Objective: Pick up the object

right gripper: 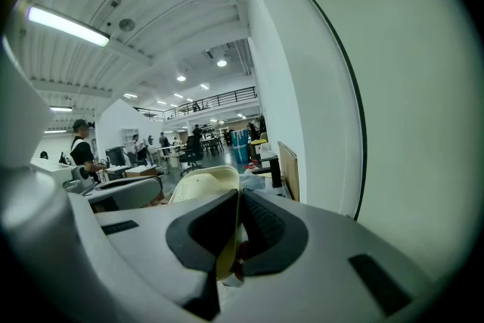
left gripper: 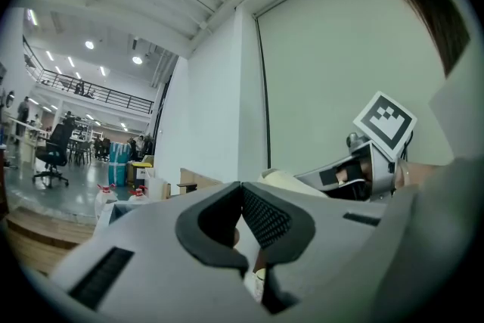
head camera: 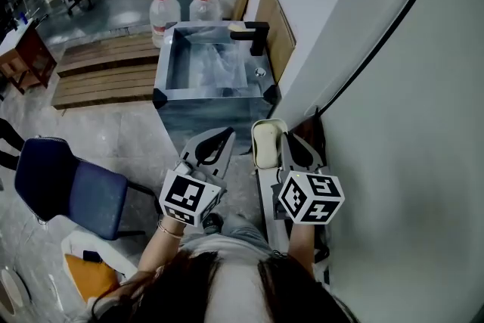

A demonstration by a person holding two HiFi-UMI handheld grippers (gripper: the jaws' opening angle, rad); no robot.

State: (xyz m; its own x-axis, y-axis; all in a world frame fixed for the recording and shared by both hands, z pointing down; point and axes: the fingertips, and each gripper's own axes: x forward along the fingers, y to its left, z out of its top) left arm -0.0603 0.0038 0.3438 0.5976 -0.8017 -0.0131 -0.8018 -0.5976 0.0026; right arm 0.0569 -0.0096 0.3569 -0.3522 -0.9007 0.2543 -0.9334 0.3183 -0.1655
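Observation:
A cream, rounded, shallow object [head camera: 265,141] is held up in the air in front of the person. My right gripper [head camera: 282,146] is shut on its edge; in the right gripper view the cream rim [right gripper: 198,186] runs down between the closed pads of the right gripper [right gripper: 236,209]. My left gripper [head camera: 216,140] hovers just left of it, apart from it. The left gripper [left gripper: 242,191] has its tips together with nothing between them, and the cream object [left gripper: 291,179] shows beyond them.
A metal sink basin [head camera: 162,76] with a black tap [head camera: 253,32] stands ahead and below. Two water bottles [head camera: 165,12] and wooden pallets [head camera: 102,73] lie behind it. A blue chair [head camera: 69,189] is at the left, and a white wall [head camera: 393,87] at the right.

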